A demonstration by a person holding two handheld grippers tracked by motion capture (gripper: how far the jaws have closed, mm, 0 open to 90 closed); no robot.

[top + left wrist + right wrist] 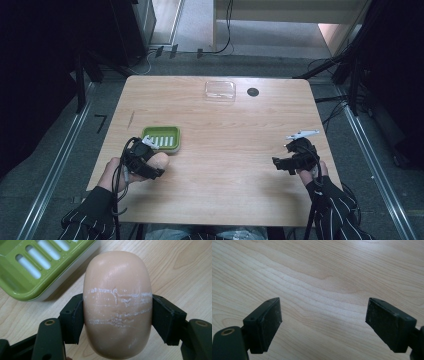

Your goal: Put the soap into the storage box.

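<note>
Between left gripper [117,315] pads: soap [117,302].

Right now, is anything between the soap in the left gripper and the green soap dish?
Nothing visible. The left gripper is shut on the soap, and the soap dish lies just beyond it on the table, its slotted tray bare.

Before you stands a light wooden table [225,150]. On it rest a green slotted soap dish [161,138] near your left, a clear plastic lid [220,90] at the far edge, and a small black disc [253,92] just beside that lid.
</note>
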